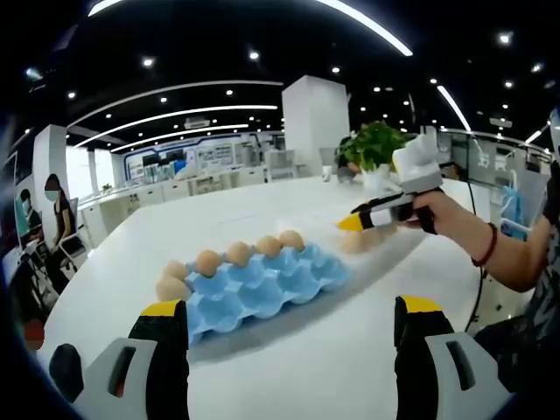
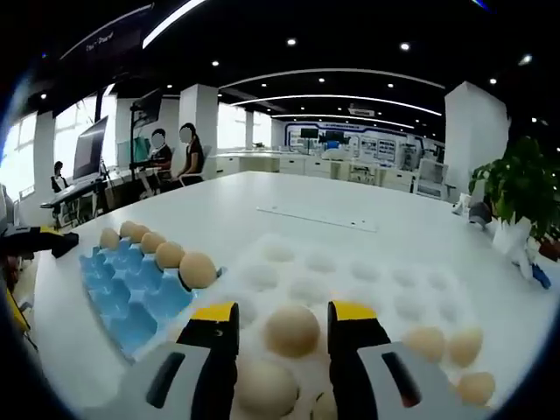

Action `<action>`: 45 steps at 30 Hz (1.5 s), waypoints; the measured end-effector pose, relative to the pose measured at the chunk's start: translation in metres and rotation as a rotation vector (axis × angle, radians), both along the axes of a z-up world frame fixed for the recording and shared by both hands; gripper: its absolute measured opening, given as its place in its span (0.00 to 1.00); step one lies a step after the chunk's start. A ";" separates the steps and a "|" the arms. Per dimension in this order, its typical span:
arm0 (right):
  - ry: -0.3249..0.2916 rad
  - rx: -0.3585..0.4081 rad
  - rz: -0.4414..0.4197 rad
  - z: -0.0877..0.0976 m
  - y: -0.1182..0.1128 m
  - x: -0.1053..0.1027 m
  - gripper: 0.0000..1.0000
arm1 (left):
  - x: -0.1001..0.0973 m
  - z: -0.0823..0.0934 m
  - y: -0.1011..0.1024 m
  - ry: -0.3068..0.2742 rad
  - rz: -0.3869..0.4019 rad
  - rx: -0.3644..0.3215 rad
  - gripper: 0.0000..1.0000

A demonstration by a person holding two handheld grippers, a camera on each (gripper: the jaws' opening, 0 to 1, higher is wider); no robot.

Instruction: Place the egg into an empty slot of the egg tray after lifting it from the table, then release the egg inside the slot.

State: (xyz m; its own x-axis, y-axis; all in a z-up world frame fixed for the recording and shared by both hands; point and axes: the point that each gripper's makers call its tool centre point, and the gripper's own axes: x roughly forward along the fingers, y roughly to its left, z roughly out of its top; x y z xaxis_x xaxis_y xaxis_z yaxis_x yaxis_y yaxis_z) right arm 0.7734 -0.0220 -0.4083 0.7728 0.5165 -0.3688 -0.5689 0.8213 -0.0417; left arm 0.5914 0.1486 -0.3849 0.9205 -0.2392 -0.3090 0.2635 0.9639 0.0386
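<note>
Broad white table (image 1: 262, 210) across mid-frame in both views. Blue moulded egg tray (image 1: 262, 284) at centre of the left gripper view, a row of brown eggs along its far edge. Left tongs (image 1: 293, 328) at bottom, spread wide, holding nothing. Right tongs (image 2: 282, 328) low centre in the right gripper view, yellow-tipped, bracketing a tan egg (image 2: 291, 330) on the table; contact unclear, can't tell if pinching.
</note>
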 end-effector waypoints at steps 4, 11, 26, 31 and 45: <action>0.049 0.042 -0.056 -0.004 -0.002 0.000 0.37 | -0.001 0.000 0.001 -0.003 0.000 -0.003 1.00; 0.115 0.074 -0.152 -0.009 -0.005 0.005 0.35 | -0.003 -0.002 0.007 -0.003 0.010 -0.009 1.00; 0.128 -0.037 -0.227 -0.016 -0.010 0.004 0.28 | 0.000 -0.003 0.012 -0.002 0.004 -0.018 1.00; 0.109 -0.021 -0.221 -0.015 -0.012 0.002 0.27 | 0.000 -0.005 0.011 0.005 -0.004 -0.012 1.00; 0.077 0.073 -0.161 -0.009 -0.009 0.010 0.27 | -0.004 -0.004 0.015 0.001 0.008 -0.011 1.00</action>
State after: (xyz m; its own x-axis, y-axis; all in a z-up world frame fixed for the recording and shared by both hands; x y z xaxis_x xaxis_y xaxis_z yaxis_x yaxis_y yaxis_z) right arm 0.7833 -0.0306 -0.4171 0.8187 0.4160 -0.3958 -0.4292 0.9013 0.0595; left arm 0.5877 0.1636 -0.3887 0.9222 -0.2354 -0.3069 0.2558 0.9663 0.0276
